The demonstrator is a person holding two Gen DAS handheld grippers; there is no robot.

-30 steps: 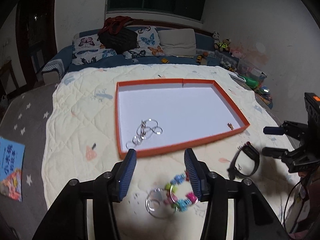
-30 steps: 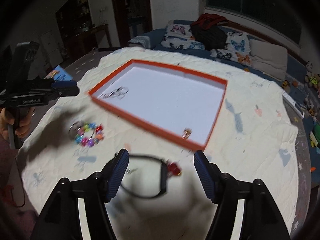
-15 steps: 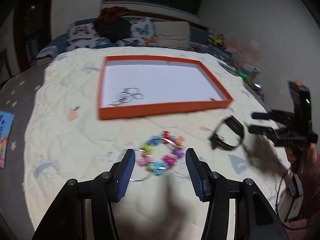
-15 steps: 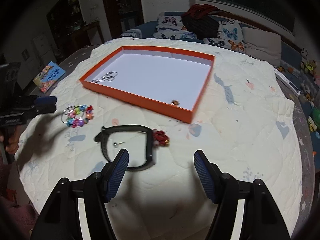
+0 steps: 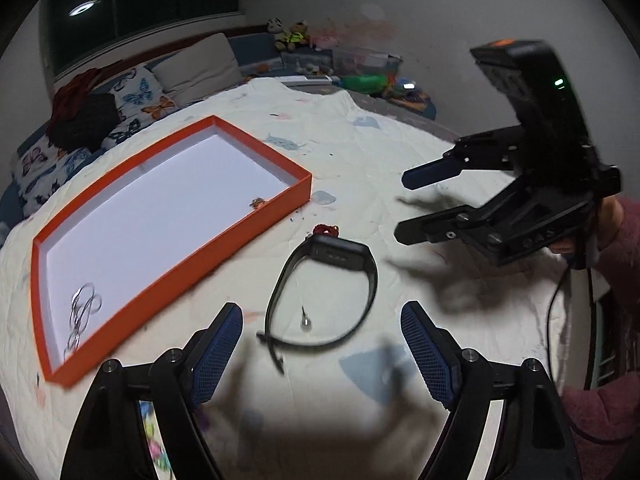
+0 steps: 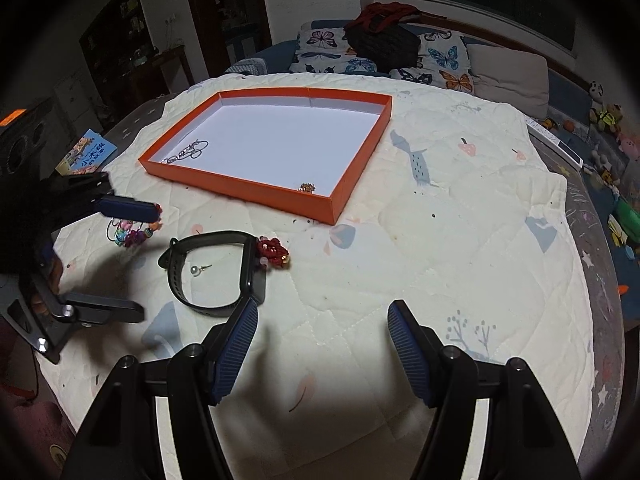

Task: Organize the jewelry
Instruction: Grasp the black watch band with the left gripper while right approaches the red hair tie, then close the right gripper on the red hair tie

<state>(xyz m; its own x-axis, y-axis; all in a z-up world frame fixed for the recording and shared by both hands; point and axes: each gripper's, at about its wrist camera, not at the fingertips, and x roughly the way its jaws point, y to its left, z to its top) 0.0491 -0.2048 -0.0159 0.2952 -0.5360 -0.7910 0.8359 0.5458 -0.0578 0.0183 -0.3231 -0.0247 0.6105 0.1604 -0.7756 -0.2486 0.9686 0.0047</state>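
Observation:
A black watch band lies on the cream quilt, with a pearl pin inside its loop and a red knotted ornament at its far end. My left gripper hovers just short of the band, its jaws opening with nothing pressed between them. The bead bracelet lies under the left gripper. My right gripper is open and empty, to the right of the band. The orange tray holds silver rings and a small gold piece.
Butterfly pillows and a dark bag lie at the head of the bed. Toys line the right side, and a book lies to the left of the quilt. A hand in a maroon sleeve holds the right gripper.
My left gripper swung from the bead bracelet over to the watch band, rolled, and its jaws widened. The right gripper drew back a little, so the band now lies left of its fingers.

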